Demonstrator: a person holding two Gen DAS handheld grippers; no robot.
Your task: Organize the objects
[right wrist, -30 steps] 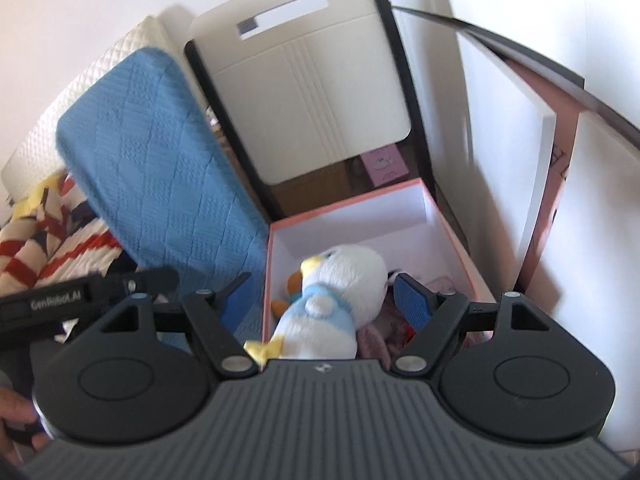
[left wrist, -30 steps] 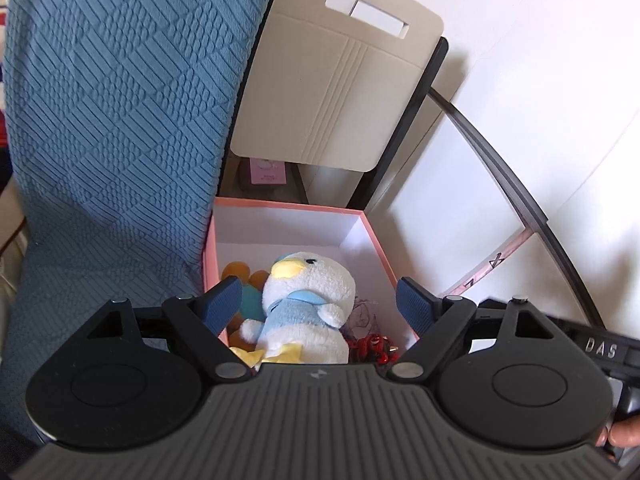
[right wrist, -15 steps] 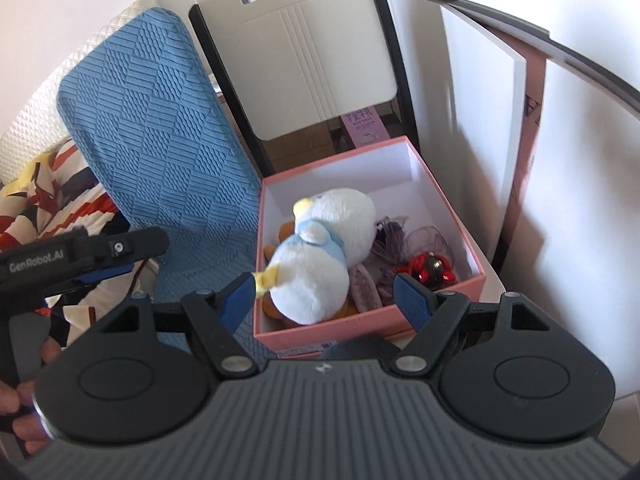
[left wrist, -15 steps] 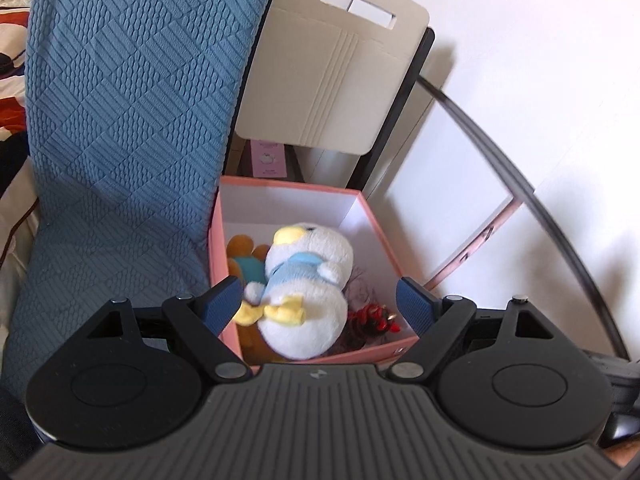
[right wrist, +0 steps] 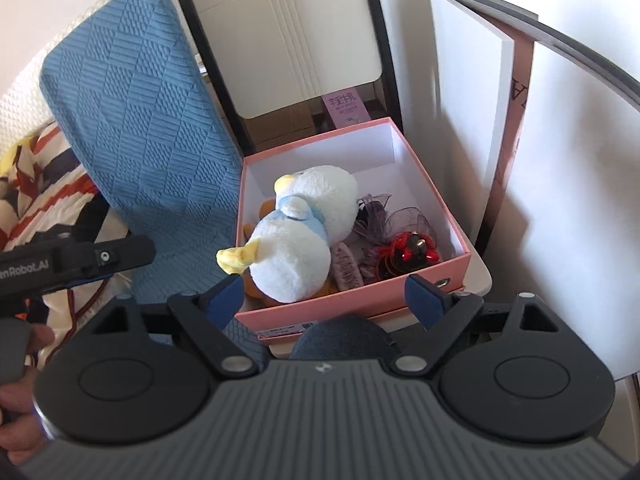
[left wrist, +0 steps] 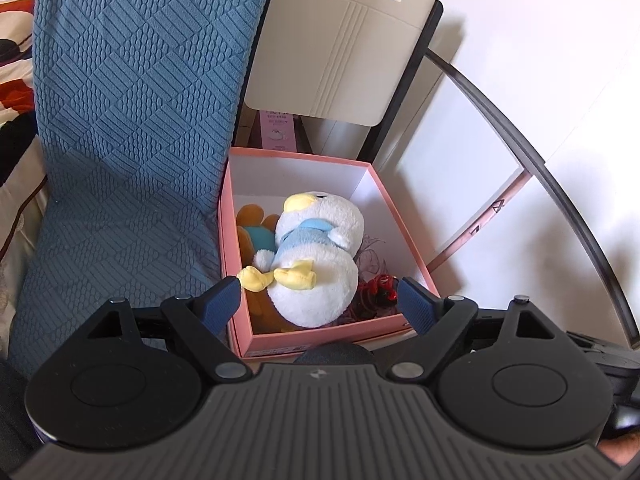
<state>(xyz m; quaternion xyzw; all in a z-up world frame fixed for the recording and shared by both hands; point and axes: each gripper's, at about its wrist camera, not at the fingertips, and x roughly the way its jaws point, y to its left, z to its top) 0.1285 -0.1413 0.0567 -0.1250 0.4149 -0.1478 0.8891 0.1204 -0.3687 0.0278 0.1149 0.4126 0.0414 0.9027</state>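
Pink box (left wrist: 320,336) sits open on a small pale desk (right wrist: 478,280), pressed against a blue quilted cushion (left wrist: 132,128) on its left side; white plush duck (left wrist: 320,256) with blue bib and yellow feet lies on its back inside the box, on top of an orange and teal plush (left wrist: 256,232); purple mesh items (right wrist: 380,220) and a red and black trinket (right wrist: 412,254) lie in the box's right half, beside the duck. Left tongs (left wrist: 320,304) stand wide, nothing between them, hovering above the box's near edge; right tongs (right wrist: 326,300) have just been opening and stand wide too, empty, above the same near edge; neither touches the duck. Beige chair back (left wrist: 340,44) stands behind the box; a pink-edged white board (right wrist: 516,92) leans at right; a hand (right wrist: 20,392) holds the left tongs' handle at left edge of right view.
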